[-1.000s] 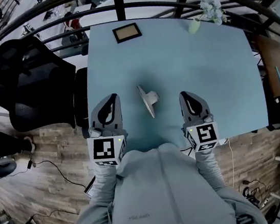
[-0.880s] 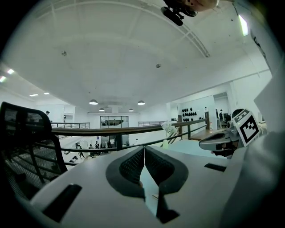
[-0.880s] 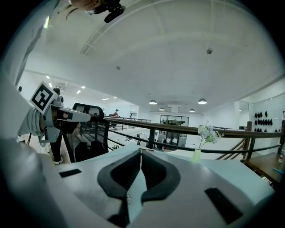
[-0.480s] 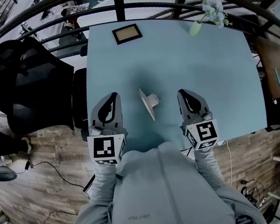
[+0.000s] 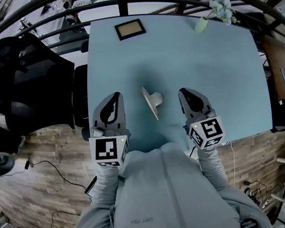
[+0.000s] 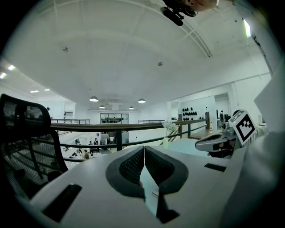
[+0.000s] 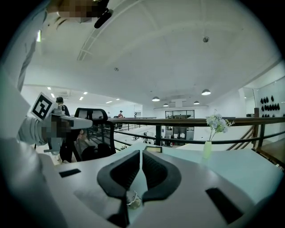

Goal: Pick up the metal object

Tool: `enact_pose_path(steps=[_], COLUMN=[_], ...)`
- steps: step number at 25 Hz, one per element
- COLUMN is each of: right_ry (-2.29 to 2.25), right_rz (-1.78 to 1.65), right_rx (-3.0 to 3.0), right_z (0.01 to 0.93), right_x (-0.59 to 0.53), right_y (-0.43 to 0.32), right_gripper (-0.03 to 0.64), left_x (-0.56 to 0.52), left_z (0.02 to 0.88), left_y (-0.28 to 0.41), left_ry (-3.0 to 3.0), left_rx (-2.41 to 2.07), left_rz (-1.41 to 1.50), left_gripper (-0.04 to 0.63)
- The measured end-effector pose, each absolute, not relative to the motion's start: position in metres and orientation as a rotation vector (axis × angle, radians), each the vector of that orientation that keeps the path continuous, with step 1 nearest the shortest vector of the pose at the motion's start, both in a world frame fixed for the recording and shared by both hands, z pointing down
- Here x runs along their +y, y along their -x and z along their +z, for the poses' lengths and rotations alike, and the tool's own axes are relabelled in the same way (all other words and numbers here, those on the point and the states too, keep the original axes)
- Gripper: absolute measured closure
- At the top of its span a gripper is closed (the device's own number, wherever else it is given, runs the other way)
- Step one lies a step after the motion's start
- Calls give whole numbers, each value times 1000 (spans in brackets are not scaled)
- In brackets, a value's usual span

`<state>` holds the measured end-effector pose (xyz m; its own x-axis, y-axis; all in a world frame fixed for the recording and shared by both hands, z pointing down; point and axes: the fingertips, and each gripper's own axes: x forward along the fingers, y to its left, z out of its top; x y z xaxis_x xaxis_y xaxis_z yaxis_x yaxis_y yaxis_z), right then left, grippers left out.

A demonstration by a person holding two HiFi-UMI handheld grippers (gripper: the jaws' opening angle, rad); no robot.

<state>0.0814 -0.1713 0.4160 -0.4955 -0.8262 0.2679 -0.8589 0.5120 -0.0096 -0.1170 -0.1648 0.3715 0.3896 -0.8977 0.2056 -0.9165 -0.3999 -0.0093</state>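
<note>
left gripper (image 5: pixel 114 96) and right gripper (image 5: pixel 183 91), fingers together and empty, flank the metal object (image 5: pixel 151 102).

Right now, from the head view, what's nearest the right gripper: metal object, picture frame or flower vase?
1. metal object, beside the right gripper, on its left.
2. flower vase, far edge, right.
3. picture frame, far edge, left.

A thin grey metal object (image 5: pixel 152 101) lies untouched mid-table (image 5: pixel 221 73).
</note>
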Motion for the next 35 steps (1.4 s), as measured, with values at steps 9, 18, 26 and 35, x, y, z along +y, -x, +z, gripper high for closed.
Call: enact_pose_path(steps=[9,18,26,35], right_ry=[-1325,-1224,-1163,-1097], right_rz=[340,419,523,606], right_rx=[-2560,-2559,-2527,-2462], right_z=[440,461,493,546], right_x=[-180,-189,-191,-194], right_y=[-71,-58,-48,-36], right_gripper=[534,461,409,390], left_x=[-171,-180,-185,-193], left_z=[384,390,401,412], left_y=[111,107,107,111], left_ry=[-2516,-2501,-2485,-2471], left_rx=[-1618,-1612,-1589,-1575], left_rz=[304,294,309,316], left_gripper=[568,568,568,568])
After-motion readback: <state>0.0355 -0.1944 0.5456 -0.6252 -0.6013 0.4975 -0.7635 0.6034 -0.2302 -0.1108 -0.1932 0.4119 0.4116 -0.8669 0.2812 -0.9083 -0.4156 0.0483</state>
